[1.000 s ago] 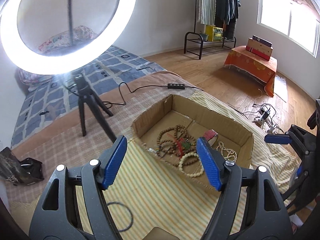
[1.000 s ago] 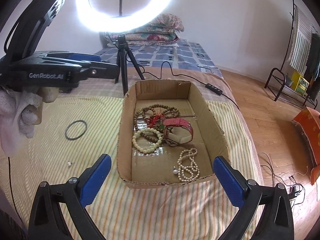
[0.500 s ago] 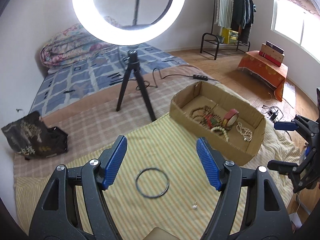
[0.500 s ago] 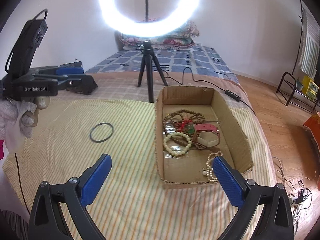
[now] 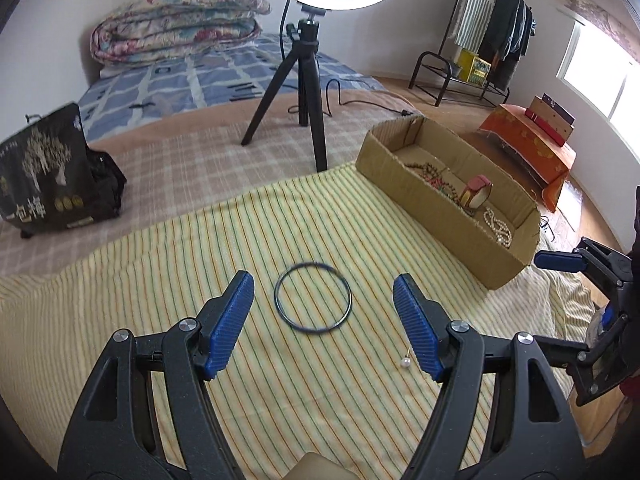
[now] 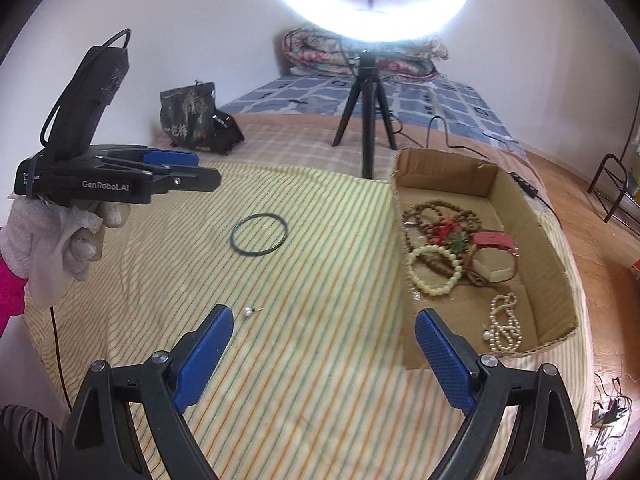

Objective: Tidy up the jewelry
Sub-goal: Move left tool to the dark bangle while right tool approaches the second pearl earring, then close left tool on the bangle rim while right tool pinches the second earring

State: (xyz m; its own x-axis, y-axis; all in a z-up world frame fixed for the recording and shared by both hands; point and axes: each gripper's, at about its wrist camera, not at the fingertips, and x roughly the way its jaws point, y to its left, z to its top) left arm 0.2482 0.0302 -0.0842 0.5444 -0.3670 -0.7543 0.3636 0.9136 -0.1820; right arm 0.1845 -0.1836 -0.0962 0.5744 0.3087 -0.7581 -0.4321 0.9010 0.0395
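A thin black bangle (image 5: 313, 332) lies flat on the striped cloth, just ahead of my open, empty left gripper (image 5: 323, 294); it also shows in the right wrist view (image 6: 235, 240). A small pearl earring (image 5: 405, 363) lies by the left gripper's right finger, and in the right wrist view (image 6: 248, 312) near the right gripper's left finger. A cardboard box (image 6: 556, 256) to the right holds bead bracelets (image 6: 434, 270), a pink watch (image 6: 494, 240) and a pearl necklace (image 6: 505, 322). My right gripper (image 6: 324, 354) is open and empty above the cloth.
A ring light on a black tripod (image 5: 304, 92) stands behind the cloth, its cable trailing right. A black bag (image 5: 48, 176) sits at the far left. Folded quilts (image 5: 176, 20) lie at the back. The mattress edge and wood floor are to the right.
My left gripper swung left and down from over the box to the bangle on the cloth. My right gripper's view shifted left; the earring now lies near its left finger.
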